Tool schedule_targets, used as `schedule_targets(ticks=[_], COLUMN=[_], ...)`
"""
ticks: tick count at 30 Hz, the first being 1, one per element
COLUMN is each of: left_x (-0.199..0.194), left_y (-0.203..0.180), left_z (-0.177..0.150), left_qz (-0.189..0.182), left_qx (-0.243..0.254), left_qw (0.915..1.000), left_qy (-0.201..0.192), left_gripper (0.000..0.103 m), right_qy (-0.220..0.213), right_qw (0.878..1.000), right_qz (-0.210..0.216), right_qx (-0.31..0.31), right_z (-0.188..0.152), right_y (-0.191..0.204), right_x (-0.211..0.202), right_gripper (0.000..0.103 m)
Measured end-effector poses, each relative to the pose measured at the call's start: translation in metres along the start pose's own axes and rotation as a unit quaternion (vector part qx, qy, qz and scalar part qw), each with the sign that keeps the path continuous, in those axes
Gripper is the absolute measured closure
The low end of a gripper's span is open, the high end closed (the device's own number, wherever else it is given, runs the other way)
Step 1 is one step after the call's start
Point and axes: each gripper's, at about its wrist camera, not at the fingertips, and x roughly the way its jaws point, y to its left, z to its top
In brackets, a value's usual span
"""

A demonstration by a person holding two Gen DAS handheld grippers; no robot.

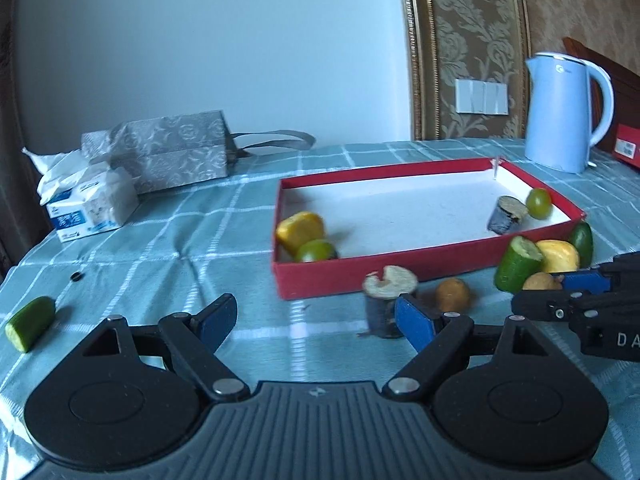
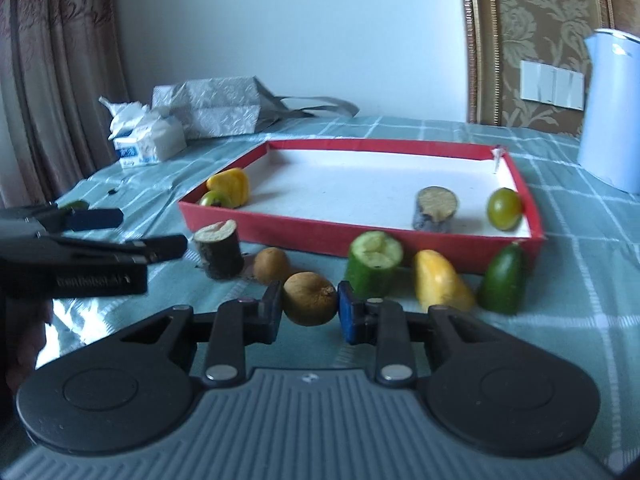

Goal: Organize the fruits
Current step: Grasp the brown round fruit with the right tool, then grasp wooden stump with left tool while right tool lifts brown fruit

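Note:
A red box with a white floor holds a yellow piece, a green round fruit, a dark cut stub and a green fruit. My right gripper is shut on a brown kiwi-like fruit in front of the box. Beside it lie another brown fruit, a dark stub, a cut cucumber piece, a yellow piece and an avocado. My left gripper is open and empty, its right finger near the dark stub.
A pale blue kettle stands at the back right. A tissue pack and a grey gift bag sit at the back left. A cucumber piece lies alone at the left on the checked cloth.

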Motion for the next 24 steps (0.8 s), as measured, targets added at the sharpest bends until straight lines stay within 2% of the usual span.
schedule_targets(ticks=[3, 10, 16, 18, 19, 20, 24], left_x=[0.003, 0.023, 0.049, 0.052, 0.051, 0.05, 0.044], left_y=[-0.013, -0.024, -0.029, -0.026, -0.025, -0.025, -0.025], left_z=[0.001, 0.008, 0.012, 0.012, 0.012, 0.012, 0.01], left_qz=[-0.01, 0.009, 0.026, 0.022, 0.013, 0.01, 0.009], left_qx=[0.015, 0.01, 0.012, 0.002, -0.002, -0.004, -0.007], left_qw=[0.9998, 0.9999, 0.9986, 0.9984, 0.9985, 0.9983, 0.9983], left_qy=[0.0, 0.011, 0.045, 0.052, 0.054, 0.057, 0.057], left_gripper=[0.017, 0.017, 0.017, 0.036, 0.057, 0.068, 0.068], right_qy=[-0.005, -0.014, -0.026, -0.028, -0.028, -0.029, -0.035], right_qw=[1.0, 1.0, 0.999, 0.999, 0.999, 0.999, 0.999], right_qz=[0.003, 0.013, 0.013, 0.014, 0.014, 0.015, 0.014], right_qx=[0.01, 0.012, 0.026, 0.029, 0.03, 0.031, 0.034], right_z=[0.0, 0.0, 0.0, 0.0, 0.0, 0.0, 0.0], right_y=[-0.005, -0.004, -0.01, -0.011, -0.011, -0.011, -0.012], right_x=[-0.002, -0.006, -0.012, -0.012, -0.013, -0.013, -0.014], right_gripper=[0.075, 0.075, 0.075, 0.075, 0.075, 0.075, 0.075])
